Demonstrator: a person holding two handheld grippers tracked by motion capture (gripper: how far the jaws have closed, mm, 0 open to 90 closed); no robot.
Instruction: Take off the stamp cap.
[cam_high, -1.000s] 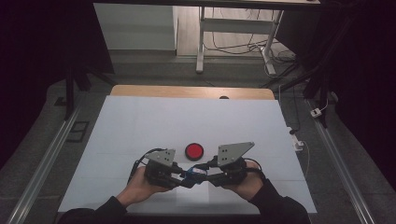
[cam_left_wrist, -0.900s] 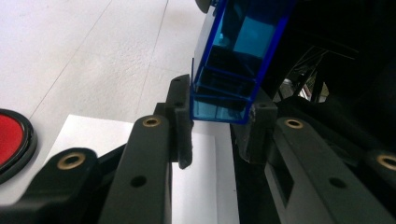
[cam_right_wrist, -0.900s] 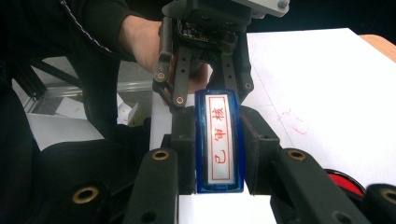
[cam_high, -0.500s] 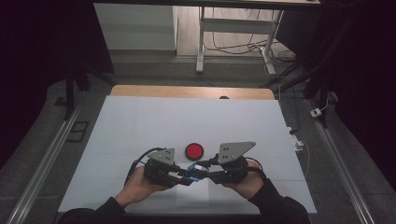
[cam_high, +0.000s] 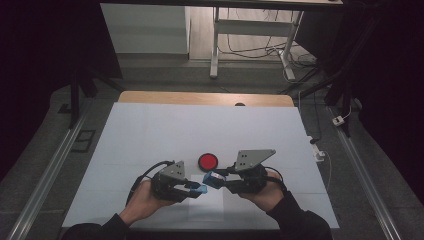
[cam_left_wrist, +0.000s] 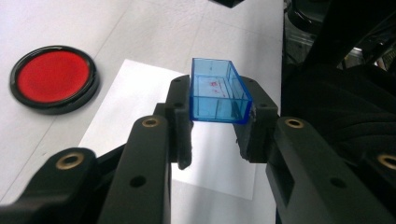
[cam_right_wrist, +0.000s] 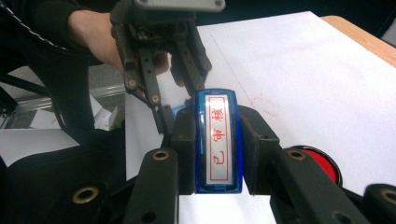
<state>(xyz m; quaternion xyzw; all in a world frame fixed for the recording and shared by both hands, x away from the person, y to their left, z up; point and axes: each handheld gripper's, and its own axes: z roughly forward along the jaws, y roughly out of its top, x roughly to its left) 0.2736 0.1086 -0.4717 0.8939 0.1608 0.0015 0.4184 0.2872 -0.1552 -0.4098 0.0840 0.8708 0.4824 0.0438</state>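
I have both grippers up over the near edge of the counter (cam_high: 150, 130), each clamped on one half of a blue stamp. My left gripper (cam_left_wrist: 215, 122) is closed on the clear blue cap (cam_left_wrist: 217, 91), whose open side faces up and away from the camera, showing faint red marks inside. My right gripper (cam_right_wrist: 217, 140) is closed on the stamp body (cam_right_wrist: 217, 140), long axis running straight out between the jaws, its white face with red characters turned up. In the high view the two pieces sit tip to tip, nearly touching, the cap (cam_high: 198, 189) just left of and slightly nearer me than the body (cam_high: 212, 178), above a white sheet of paper (cam_high: 207, 200). The red ink pad (cam_high: 208, 161) lies just beyond them, closer to my right gripper. I judge the next move turns on that: the body must swing with its printing end toward the pad or paper, so the right hand leads while the left holds the cap aside.
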